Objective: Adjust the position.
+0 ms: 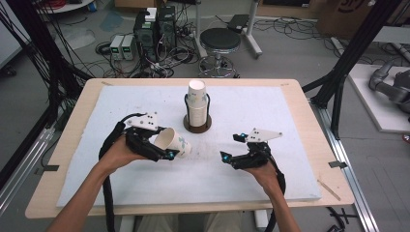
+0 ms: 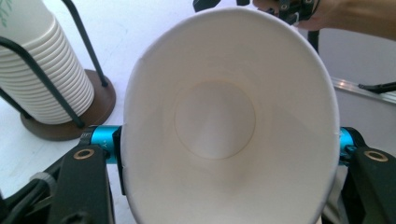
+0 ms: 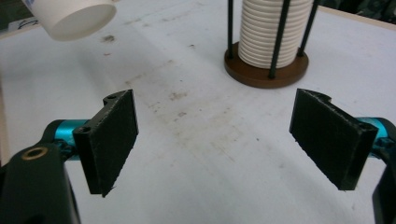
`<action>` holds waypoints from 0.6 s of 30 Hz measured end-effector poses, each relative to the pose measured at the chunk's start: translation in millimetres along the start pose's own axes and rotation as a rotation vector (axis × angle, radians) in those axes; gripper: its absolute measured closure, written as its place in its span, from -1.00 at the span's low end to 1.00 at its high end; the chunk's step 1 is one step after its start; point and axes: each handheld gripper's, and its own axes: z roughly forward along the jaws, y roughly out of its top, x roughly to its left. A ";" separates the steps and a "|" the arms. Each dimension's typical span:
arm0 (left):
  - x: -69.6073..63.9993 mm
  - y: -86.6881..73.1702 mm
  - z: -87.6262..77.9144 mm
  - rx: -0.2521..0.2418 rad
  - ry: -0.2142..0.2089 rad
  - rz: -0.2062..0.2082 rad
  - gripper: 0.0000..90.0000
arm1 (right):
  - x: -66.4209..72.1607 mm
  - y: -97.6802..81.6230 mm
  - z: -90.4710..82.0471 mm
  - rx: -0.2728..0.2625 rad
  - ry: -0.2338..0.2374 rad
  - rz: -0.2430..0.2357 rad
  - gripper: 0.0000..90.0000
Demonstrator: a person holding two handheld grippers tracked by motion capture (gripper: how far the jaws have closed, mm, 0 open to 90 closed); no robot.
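Observation:
A white paper cup point(image 1: 173, 141) lies sideways in my left gripper point(image 1: 164, 147), which is shut on it above the white mat. In the left gripper view the cup point(image 2: 224, 116) shows its open mouth, squeezed oval between the two jaws. A stack of paper cups point(image 1: 197, 105) stands in a black wire holder on a brown base point(image 1: 197, 127) at the mat's middle back. My right gripper point(image 1: 231, 149) hovers low over the mat, right of the cup. Its pads point(image 3: 109, 140) stand wide apart with nothing between them. The held cup's bottom point(image 3: 74, 16) shows at the top left of the right gripper view.
The white mat point(image 1: 270, 111) covers most of the wooden table point(image 1: 72, 121). Faint stains mark the mat point(image 3: 177, 102) in front of the holder point(image 3: 266, 65). Beyond the table are a stool point(image 1: 220, 43), computer boxes and cables on the floor.

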 end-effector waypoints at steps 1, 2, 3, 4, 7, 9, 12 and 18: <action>0.1 0.7 0.5 0.006 0.004 -0.007 -0.26 | -0.9 -1.1 -0.3 -0.002 -0.011 0.002 -0.65; 0.8 1.6 0.3 0.021 0.011 -0.003 -0.26 | -1.5 -2.2 -0.8 0.000 -0.017 0.009 -0.65; 1.3 2.4 0.5 0.030 0.016 -0.002 -0.26 | -2.4 -3.3 -0.8 0.001 -0.026 0.011 -0.65; 1.4 3.0 0.7 0.035 0.017 -0.004 -0.26 | -2.7 -4.6 -1.2 0.004 -0.043 0.013 -0.65; 2.4 5.0 1.1 0.067 0.033 -0.005 -0.26 | -4.6 -7.5 -1.4 -0.002 -0.061 0.013 -0.65; 3.3 5.8 1.8 0.087 0.039 -0.008 -0.26 | -5.4 -9.9 -1.6 -0.009 -0.077 0.019 -0.65; 4.7 6.0 3.0 0.113 0.048 -0.012 -0.26 | -6.9 -14.2 -1.3 -0.010 -0.111 0.028 -0.65; 8.2 5.2 5.4 0.171 0.058 -0.021 -0.26 | -8.4 -23.2 -1.4 -0.015 -0.178 0.043 -0.65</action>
